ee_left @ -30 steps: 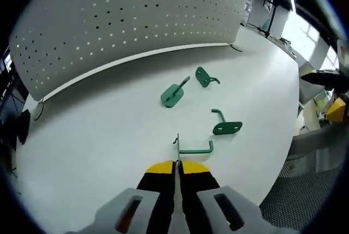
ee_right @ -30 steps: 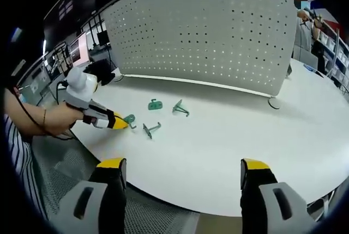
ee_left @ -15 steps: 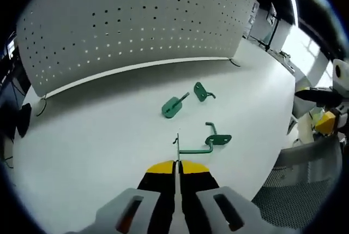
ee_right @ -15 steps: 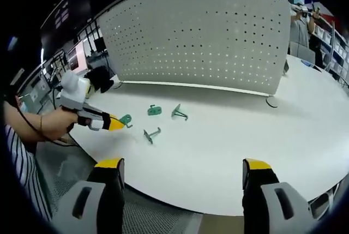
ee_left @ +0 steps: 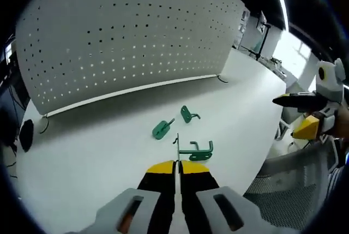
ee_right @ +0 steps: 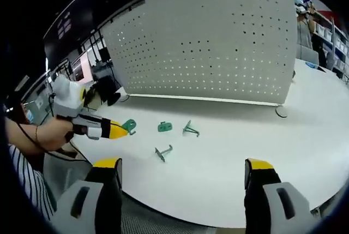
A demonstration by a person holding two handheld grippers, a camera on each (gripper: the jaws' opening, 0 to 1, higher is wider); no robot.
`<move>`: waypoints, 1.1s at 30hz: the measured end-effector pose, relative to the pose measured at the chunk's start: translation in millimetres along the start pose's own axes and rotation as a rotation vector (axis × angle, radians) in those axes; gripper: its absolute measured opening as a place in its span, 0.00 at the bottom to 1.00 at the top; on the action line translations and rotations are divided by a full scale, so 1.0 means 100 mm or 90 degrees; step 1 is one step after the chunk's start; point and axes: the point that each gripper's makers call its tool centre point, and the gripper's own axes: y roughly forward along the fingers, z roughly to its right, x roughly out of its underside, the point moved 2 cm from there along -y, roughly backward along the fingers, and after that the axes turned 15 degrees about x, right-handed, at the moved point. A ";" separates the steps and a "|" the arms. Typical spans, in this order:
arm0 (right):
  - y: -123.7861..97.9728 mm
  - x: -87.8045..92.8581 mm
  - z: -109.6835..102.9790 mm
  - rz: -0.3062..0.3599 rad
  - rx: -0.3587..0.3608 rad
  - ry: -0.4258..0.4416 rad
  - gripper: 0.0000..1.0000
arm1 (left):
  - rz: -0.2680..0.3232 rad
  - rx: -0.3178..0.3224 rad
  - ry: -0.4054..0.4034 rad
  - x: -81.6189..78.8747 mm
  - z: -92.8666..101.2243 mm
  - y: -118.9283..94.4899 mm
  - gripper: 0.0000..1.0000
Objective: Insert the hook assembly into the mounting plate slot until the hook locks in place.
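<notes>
Hook assembly [ee_left: 193, 149] clamped in left gripper [ee_left: 176, 164] above white table [ee_left: 98, 147] – right gripper [ee_right: 182, 174] jaws wide apart, holding nothing

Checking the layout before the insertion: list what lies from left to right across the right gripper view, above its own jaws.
Person's hand → left gripper with its held green hook → hook on the table → flat green hook → tilted hook → pegboard foot.

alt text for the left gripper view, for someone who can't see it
The left gripper is shut on a green hook, held above a white table. Two more green hooks lie on the table beyond it, in front of a curved white pegboard. The right gripper shows at the right edge.
</notes>
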 end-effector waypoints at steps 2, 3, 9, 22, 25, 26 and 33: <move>0.00 -0.05 -0.05 0.003 -0.014 0.014 0.89 | 0.009 0.011 0.002 -0.07 0.04 -0.03 0.01; 0.00 -0.09 -0.09 0.013 -0.025 0.029 0.89 | 0.012 0.014 0.005 -0.10 0.06 -0.04 0.01; -0.05 -0.38 -0.24 0.075 -0.067 0.124 0.88 | 0.053 0.039 0.016 -0.32 0.15 -0.12 0.01; 0.05 -0.63 -0.44 0.050 -0.113 0.192 0.62 | 0.116 0.122 0.036 -0.67 0.43 -0.18 0.01; 0.04 -0.76 -0.55 0.053 -0.153 0.231 0.51 | 0.129 0.124 0.039 -0.73 0.46 -0.20 0.01; 0.04 -0.80 -0.59 0.053 -0.165 0.239 0.49 | 0.133 0.126 0.041 -0.75 0.46 -0.21 0.01; 0.05 -0.96 -0.83 0.063 -0.213 0.244 0.39 | 0.165 0.143 0.058 -0.84 0.55 -0.26 0.01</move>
